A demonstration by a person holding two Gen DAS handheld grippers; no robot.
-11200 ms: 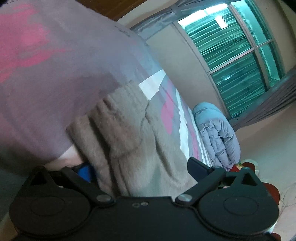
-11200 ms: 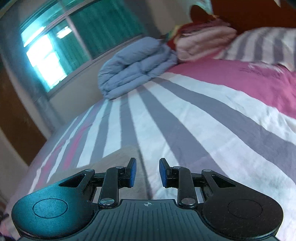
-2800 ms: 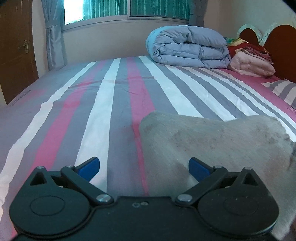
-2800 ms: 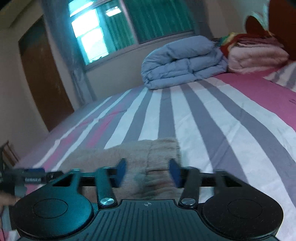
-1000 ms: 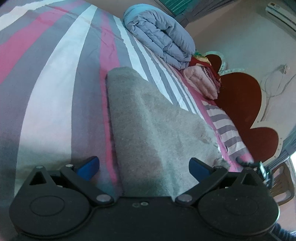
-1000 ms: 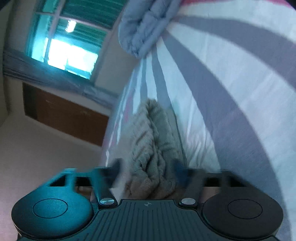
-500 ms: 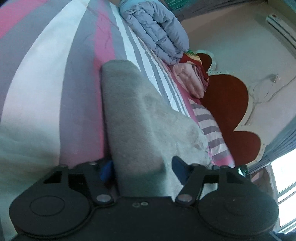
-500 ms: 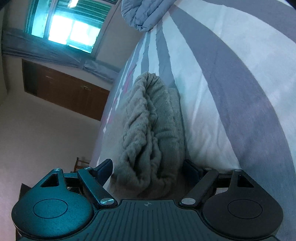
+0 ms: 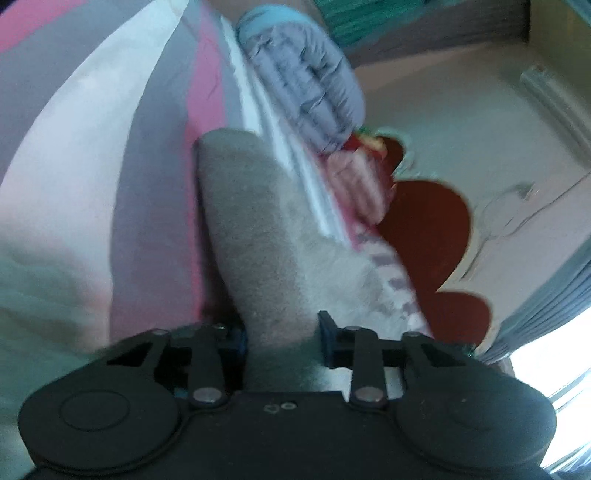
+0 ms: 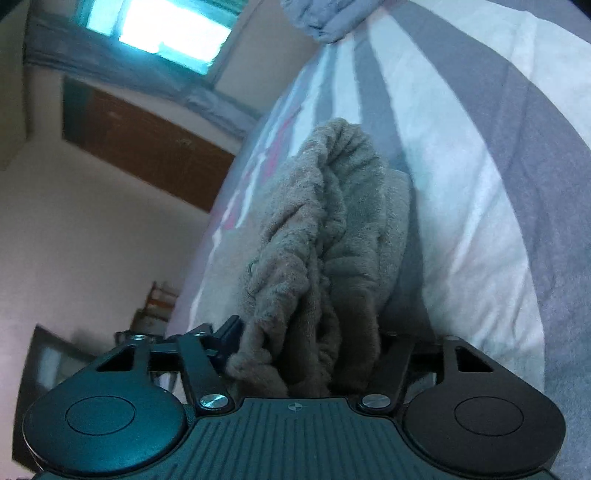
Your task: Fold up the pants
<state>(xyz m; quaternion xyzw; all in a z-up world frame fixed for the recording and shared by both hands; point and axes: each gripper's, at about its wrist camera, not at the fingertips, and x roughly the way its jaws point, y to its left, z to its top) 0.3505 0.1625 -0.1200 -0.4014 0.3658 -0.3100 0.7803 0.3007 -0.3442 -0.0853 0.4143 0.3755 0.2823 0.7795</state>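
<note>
The grey-brown fleece pants (image 9: 258, 229) lie on the striped bed (image 9: 110, 155). My left gripper (image 9: 281, 341) is shut on a thick fold of them, with fabric filling the gap between its fingers. In the right wrist view the bunched end of the pants (image 10: 332, 229), with its gathered waistband, sits between the fingers of my right gripper (image 10: 308, 341), which is closed on the bundle. Both views are tilted steeply and the left one is blurred.
A folded blue-grey duvet (image 9: 306, 77) lies at the far end of the bed, also in the right wrist view (image 10: 328, 14). Folded pink bedding (image 9: 354, 177) rests by the red-brown headboard (image 9: 428, 236). A window (image 10: 162, 26) and wooden door (image 10: 147, 144) stand at the left.
Both grippers have closed on the pants: the left fingers narrowed onto the fold, the right fingers onto the bunched end. Both cameras have tilted further.
</note>
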